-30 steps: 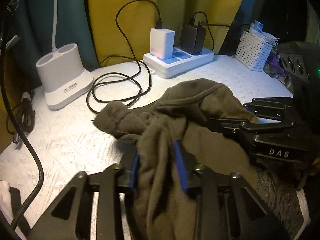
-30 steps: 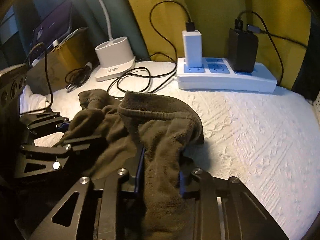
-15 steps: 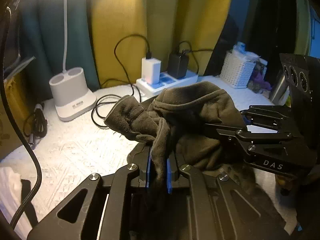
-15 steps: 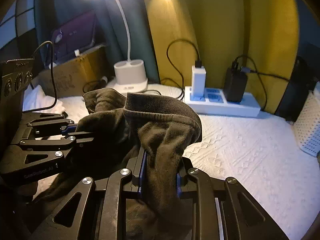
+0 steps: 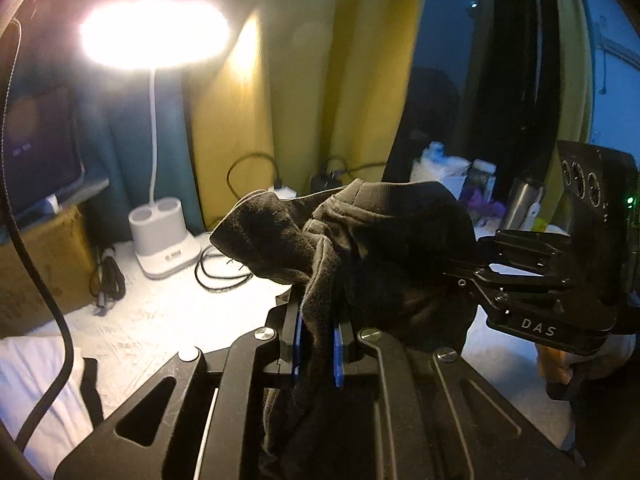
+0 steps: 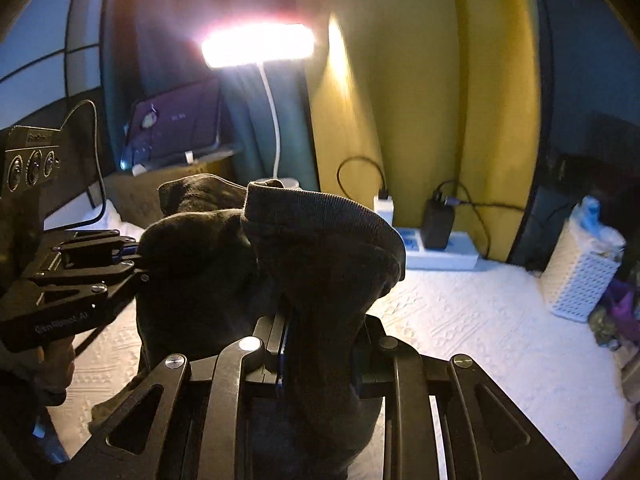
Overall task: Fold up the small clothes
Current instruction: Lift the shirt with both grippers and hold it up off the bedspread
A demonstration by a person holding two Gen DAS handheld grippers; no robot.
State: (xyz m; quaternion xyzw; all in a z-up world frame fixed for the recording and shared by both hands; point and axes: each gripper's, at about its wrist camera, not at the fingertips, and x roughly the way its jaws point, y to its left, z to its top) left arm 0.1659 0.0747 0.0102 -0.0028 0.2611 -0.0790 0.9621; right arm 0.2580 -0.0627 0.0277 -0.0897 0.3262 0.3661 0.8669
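Observation:
A small dark olive-brown garment (image 5: 380, 248) hangs bunched in the air between both grippers, well above the white textured table (image 5: 152, 320). My left gripper (image 5: 316, 344) is shut on one bunch of its cloth. My right gripper (image 6: 320, 340) is shut on another fold, near the ribbed hem (image 6: 320, 212). The right gripper also shows at the right of the left wrist view (image 5: 472, 264), and the left gripper shows at the left of the right wrist view (image 6: 136, 256). The garment's lower part hangs down behind the fingers, hidden.
A lit desk lamp (image 5: 156, 36) on a white base (image 5: 166, 244) stands at the back left. A white power strip (image 6: 436, 254) with chargers and cables lies by the yellow curtain. A white perforated basket (image 6: 580, 268) is at the right. A cardboard box (image 5: 44, 264) is at the left.
Both grippers have lifted the garment off the table and higher into the air. The left gripper closed on the cloth. The views now tilt up toward the lamp head.

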